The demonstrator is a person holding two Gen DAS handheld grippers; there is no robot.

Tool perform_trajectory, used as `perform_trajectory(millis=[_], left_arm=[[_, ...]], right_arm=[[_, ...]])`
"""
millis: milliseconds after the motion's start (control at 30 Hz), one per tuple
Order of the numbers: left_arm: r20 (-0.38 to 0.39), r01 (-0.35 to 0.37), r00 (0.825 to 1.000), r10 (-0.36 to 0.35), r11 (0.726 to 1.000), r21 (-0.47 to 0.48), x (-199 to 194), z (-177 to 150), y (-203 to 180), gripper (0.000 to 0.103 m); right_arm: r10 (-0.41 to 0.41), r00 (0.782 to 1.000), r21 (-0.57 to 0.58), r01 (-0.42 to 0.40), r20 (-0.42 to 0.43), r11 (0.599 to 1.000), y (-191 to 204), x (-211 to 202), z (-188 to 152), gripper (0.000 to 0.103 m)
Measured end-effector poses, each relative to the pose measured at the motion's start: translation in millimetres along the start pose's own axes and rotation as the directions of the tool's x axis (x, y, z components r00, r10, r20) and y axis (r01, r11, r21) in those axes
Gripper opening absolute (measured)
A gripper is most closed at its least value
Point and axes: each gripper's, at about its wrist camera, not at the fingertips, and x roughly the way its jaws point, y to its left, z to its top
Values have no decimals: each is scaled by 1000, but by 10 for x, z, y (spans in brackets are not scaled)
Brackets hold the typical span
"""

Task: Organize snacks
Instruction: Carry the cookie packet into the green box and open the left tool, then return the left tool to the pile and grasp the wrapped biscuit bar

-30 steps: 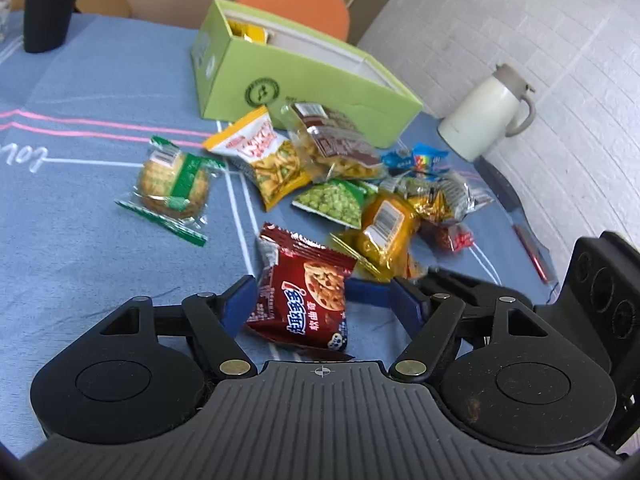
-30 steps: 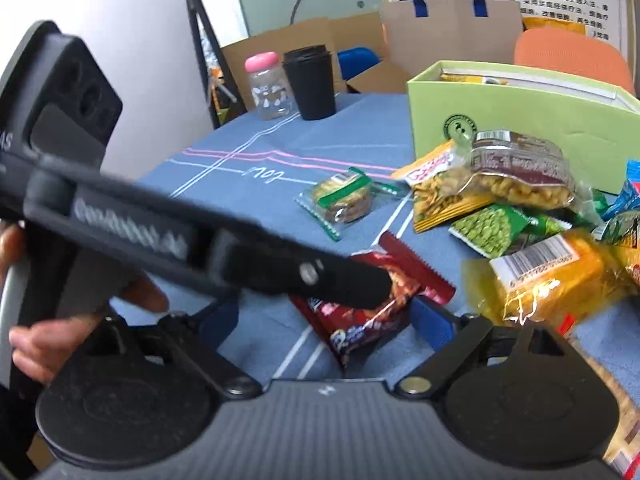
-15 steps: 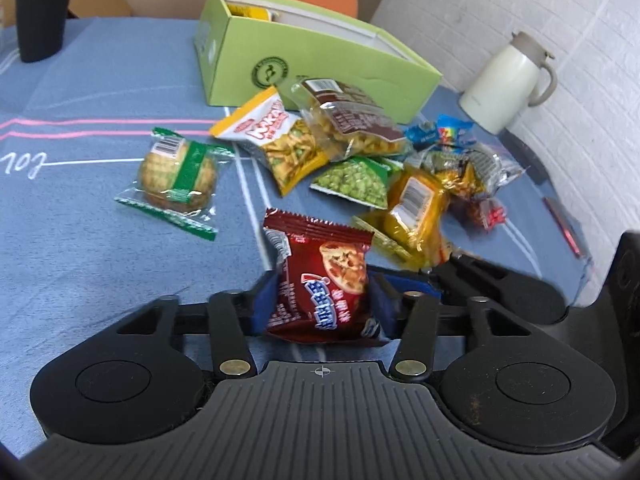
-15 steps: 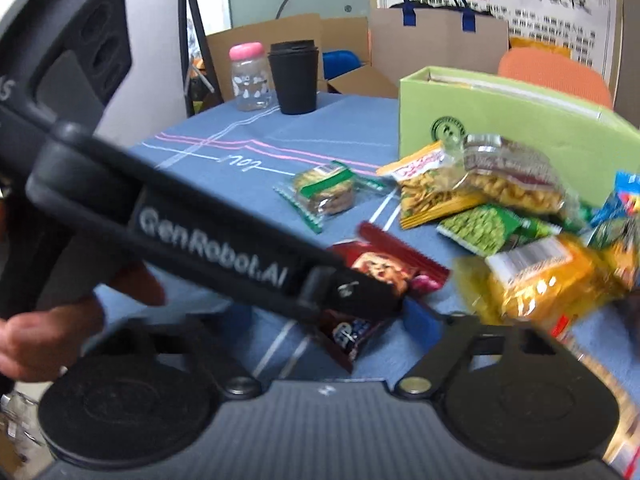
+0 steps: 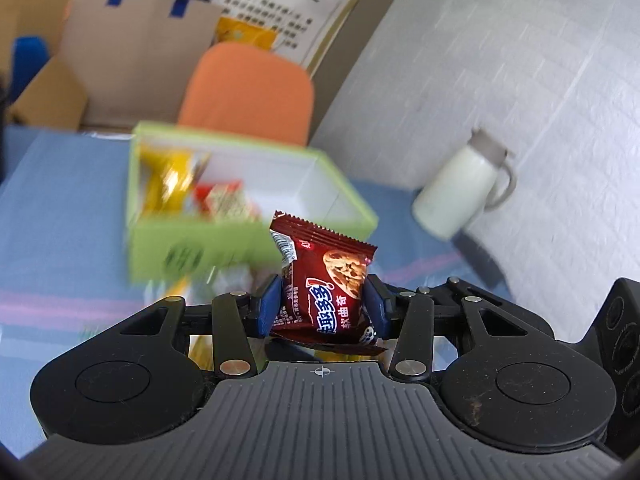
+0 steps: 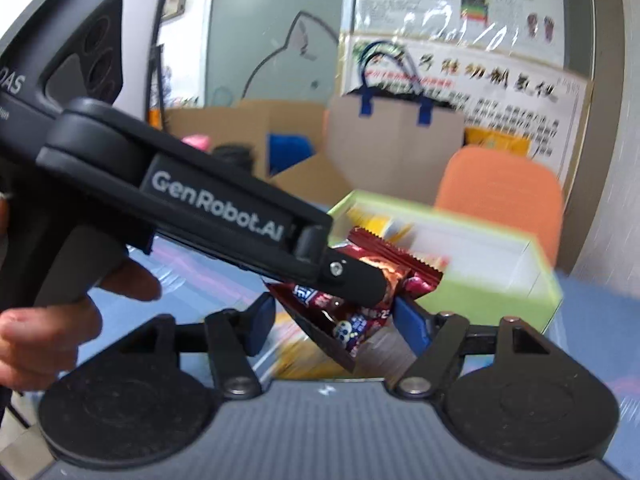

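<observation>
My left gripper is shut on a dark red cookie packet, held upright in the air in front of the open green box. The box holds yellow and red snack packs. In the right wrist view the left gripper's finger crosses from the left with the red packet in it. My right gripper sits just behind; its jaws are opening. The packet shows in the gap between its blue pads, which do not press on it. The green box lies beyond.
A white thermos jug stands on the blue tablecloth to the right of the box. An orange chair and a brown paper bag are behind the table. A hand holds the left gripper's handle.
The left gripper closed on the red cookie packet and lifted it off the table toward the green box. The right gripper rose too, and the snack pile dropped out of view.
</observation>
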Motion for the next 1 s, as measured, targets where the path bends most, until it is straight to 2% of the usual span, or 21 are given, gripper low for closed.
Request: perform_trajectory(millis=[167, 333, 367, 433, 500, 533, 600, 700, 833, 933, 1000], left_arm=[[-17, -14, 1000, 14, 1000, 12, 659, 623, -56, 26], [-73, -58, 996, 59, 998, 10, 1326, 879, 52, 27], [-88, -63, 994, 63, 998, 3, 1441, 897, 94, 31], [-119, -97, 988, 95, 995, -19, 1616, 914, 201, 44], [-123, -115, 986, 110, 993, -38, 1582, 889, 272, 47], [-98, -101, 990, 98, 994, -31, 1485, 860, 283, 49], [-46, -113, 993, 113, 993, -14, 1250, 781, 267, 61], [2, -122, 992, 122, 992, 1, 912, 591, 219, 65], [1, -92, 996, 92, 996, 9, 596, 189, 127, 67], [-22, -82, 996, 83, 997, 13, 413, -197, 39, 67], [-51, -84, 995, 84, 996, 5, 324, -467, 2, 67]], right_arm=[[-35, 998, -20, 34, -46, 999, -577, 544, 306, 77], [-1, 992, 40, 6, -128, 999, -1024, 1052, 334, 76], [10, 989, 55, -2, -149, 998, -1091, 1156, 304, 76], [7, 982, 90, 10, -189, 996, -1232, 1268, 258, 75], [-10, 987, 103, 27, -160, 994, -1314, 1109, 224, 76], [-9, 992, 112, 24, -128, 993, -1347, 964, 209, 81], [-10, 997, 125, 19, -75, 992, -1360, 635, 147, 93], [-7, 1000, 119, 8, -13, 993, -1230, 130, -4, 94], [16, 999, 121, -21, 48, 992, -917, -503, -279, 94], [49, 998, 123, -54, 37, 991, -659, -871, -555, 94], [74, 997, 140, -70, -24, 988, -501, -951, -793, 93]])
